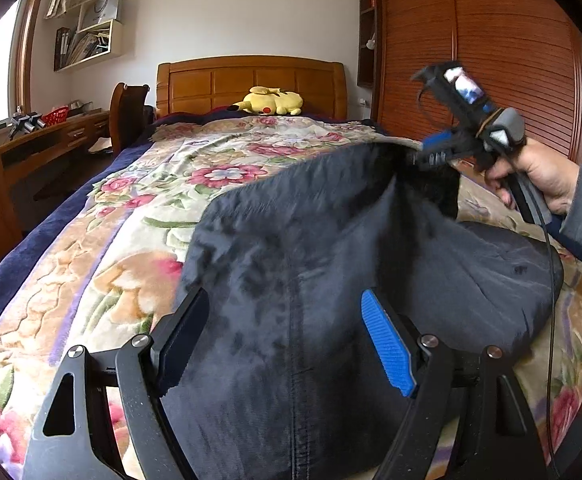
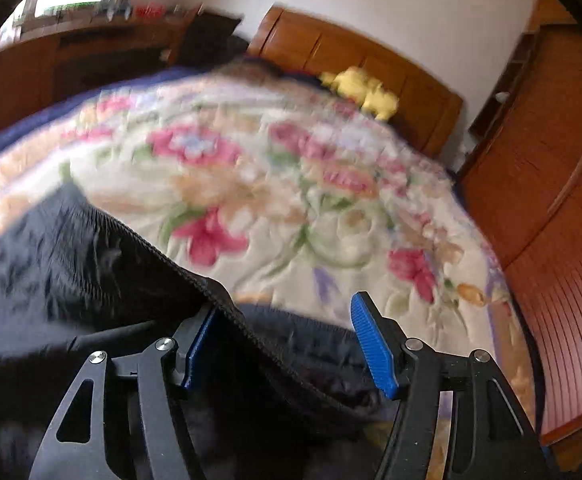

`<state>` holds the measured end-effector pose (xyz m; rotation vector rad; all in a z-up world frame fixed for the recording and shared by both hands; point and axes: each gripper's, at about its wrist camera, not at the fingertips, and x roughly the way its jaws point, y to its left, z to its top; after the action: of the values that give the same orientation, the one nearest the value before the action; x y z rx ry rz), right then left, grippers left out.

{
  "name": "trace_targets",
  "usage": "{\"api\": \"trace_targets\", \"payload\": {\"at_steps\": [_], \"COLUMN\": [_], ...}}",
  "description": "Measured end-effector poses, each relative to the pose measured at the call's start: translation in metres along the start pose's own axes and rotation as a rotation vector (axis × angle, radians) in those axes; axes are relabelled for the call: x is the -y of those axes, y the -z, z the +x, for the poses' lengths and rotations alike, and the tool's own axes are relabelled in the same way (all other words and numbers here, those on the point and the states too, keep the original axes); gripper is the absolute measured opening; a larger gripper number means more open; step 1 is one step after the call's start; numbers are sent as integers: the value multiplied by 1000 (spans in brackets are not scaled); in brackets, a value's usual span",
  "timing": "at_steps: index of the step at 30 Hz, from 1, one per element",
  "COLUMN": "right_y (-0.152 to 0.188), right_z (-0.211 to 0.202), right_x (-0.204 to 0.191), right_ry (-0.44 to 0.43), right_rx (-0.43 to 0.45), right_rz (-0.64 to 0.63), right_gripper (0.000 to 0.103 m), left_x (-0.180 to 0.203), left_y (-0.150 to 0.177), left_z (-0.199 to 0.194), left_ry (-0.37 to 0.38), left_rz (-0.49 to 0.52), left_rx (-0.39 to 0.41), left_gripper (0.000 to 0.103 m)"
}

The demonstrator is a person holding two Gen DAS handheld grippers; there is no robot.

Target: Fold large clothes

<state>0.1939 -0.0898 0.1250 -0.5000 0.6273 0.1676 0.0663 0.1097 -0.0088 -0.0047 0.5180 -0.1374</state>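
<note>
A large dark navy garment [image 1: 331, 264] lies on a floral bedspread [image 1: 195, 160], with one corner lifted. My left gripper [image 1: 287, 344] is open, its fingers spread on either side of the cloth near the front edge of the bed. My right gripper [image 1: 431, 152], seen in the left wrist view, is at the raised far corner of the garment. In the right wrist view the right gripper [image 2: 287, 344] has its jaws wide apart, and the garment's ribbed hem [image 2: 227, 300] runs between them, against the left pad. That view is blurred.
A yellow plush toy [image 1: 271, 102] lies by the wooden headboard [image 1: 251, 80]. A wooden wardrobe [image 1: 491, 60] stands right of the bed. A desk [image 1: 31, 148] and chair [image 1: 129, 116] stand to the left. A black cable [image 1: 551, 300] hangs from the right gripper.
</note>
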Motion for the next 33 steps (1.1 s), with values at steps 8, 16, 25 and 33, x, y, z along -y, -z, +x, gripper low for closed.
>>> {"api": "trace_targets", "payload": {"at_steps": [8,16,25,33], "right_y": [20,50,77,111], "right_z": [-12,-36,28,94], "right_x": [-34,32,51,67], "right_ry": [-180,43,56,-50], "right_rx": [56,132,-65,-195], "right_rz": [-42,143,249,400], "right_gripper": [68,68,68,68], "left_x": [-1,0,4,9], "left_y": [0,1,2,7], "left_z": [2,1,7,14], "left_ry": [-1,-1,-9,-23], "left_rz": [8,11,17,40], "left_rx": [-6,-7,-23,-44], "left_gripper": [79,79,79,79]}}
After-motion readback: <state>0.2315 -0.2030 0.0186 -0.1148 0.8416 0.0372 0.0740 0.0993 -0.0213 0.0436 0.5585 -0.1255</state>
